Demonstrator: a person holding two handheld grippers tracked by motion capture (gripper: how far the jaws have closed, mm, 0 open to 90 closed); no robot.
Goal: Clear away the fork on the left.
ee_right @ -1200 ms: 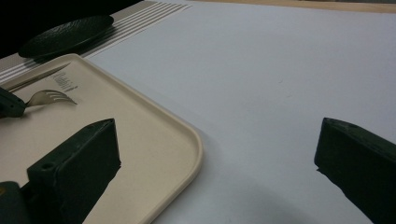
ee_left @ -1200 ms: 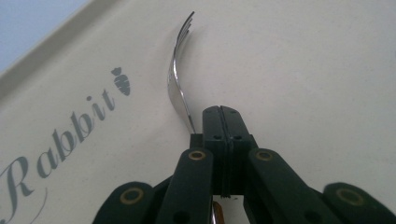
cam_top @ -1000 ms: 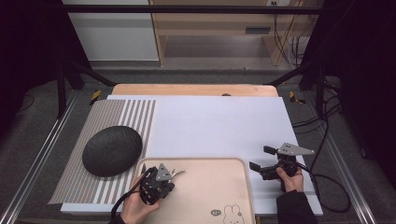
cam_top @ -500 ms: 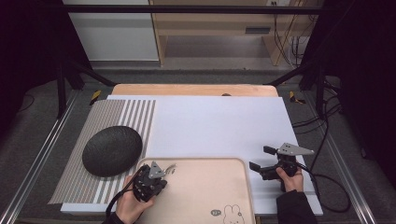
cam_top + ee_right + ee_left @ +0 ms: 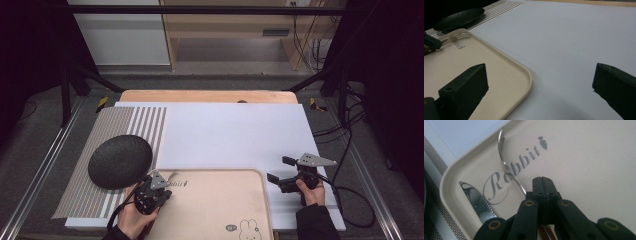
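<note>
At the near left corner of a beige tray [image 5: 215, 200], the left gripper [image 5: 542, 182] has its jaws clamped tight on the handle of a fork [image 5: 503, 157]. The fork's neck curves up from the jaws and its tines rise over the word "Rabbit" printed on the tray floor (a small carrot mark sits beside the lettering). A serrated knife [image 5: 477, 203] lies just beside the fork along the tray's left wall; whether the jaws also catch its handle cannot be told. In the high view the left gripper [image 5: 152, 192] sits over that same corner, close to a dark round plate [image 5: 120, 160] resting on a striped placemat [image 5: 140, 122]. The right gripper [image 5: 280, 175] hovers over the white counter [image 5: 235, 135] just beyond the tray's right edge, its jaws spread wide and holding nothing.
</note>
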